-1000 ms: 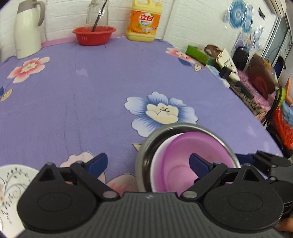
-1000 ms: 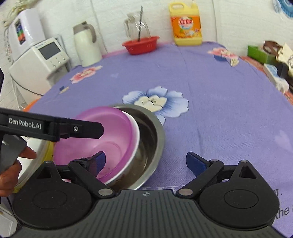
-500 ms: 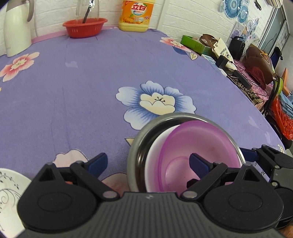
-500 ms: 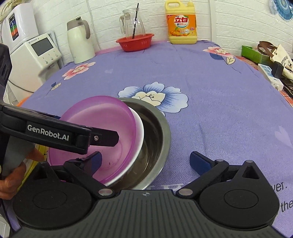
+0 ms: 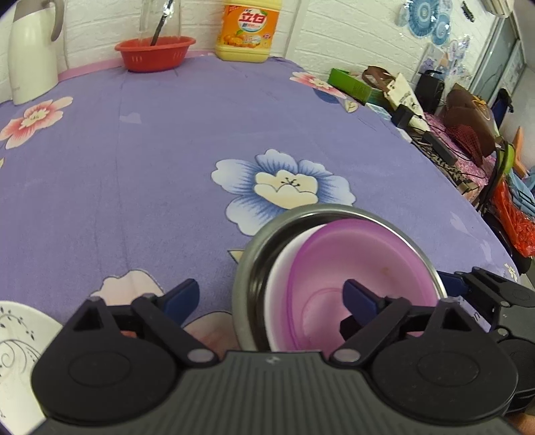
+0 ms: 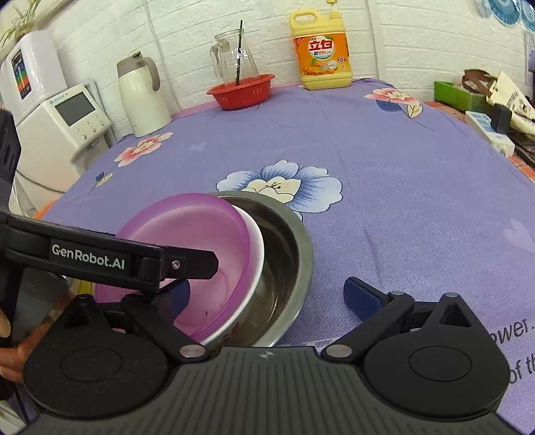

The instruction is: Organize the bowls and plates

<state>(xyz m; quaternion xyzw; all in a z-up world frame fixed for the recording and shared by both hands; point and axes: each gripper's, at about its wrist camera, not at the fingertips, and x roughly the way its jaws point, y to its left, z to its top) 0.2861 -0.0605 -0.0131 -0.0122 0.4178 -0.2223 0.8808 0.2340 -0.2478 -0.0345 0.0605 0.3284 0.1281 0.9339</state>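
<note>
Tablecloth (image 5: 167,167): purple, flowered, spread under everything ahead of both grippers.
Steel bowl (image 5: 254,261): outermost of the nest, on the cloth just ahead of the left gripper, right of its centre line; in the right wrist view (image 6: 294,254) ahead and left of the right gripper.
White bowl (image 5: 281,267): nested in the steel bowl, tilted, only a rim crescent showing.
Purple bowl (image 5: 364,257): innermost, lying in the white bowl, tilted toward the left gripper's side.
White plate (image 5: 16,331): patterned, at the near left of the left gripper, clear of its fingers.
Left gripper (image 5: 271,297): jaws closing, not yet pressing; right finger inside the purple bowl, left finger outside on the cloth, nested rims between them.
Right gripper (image 6: 267,296): jaws wide apart, gripping nothing; left finger over the purple bowl's near edge behind the left gripper's arm, right finger above bare cloth.
Far edge: red basket (image 5: 155,53), yellow detergent jug (image 5: 247,30), white kettle (image 5: 30,50), all well beyond both grippers.
</note>
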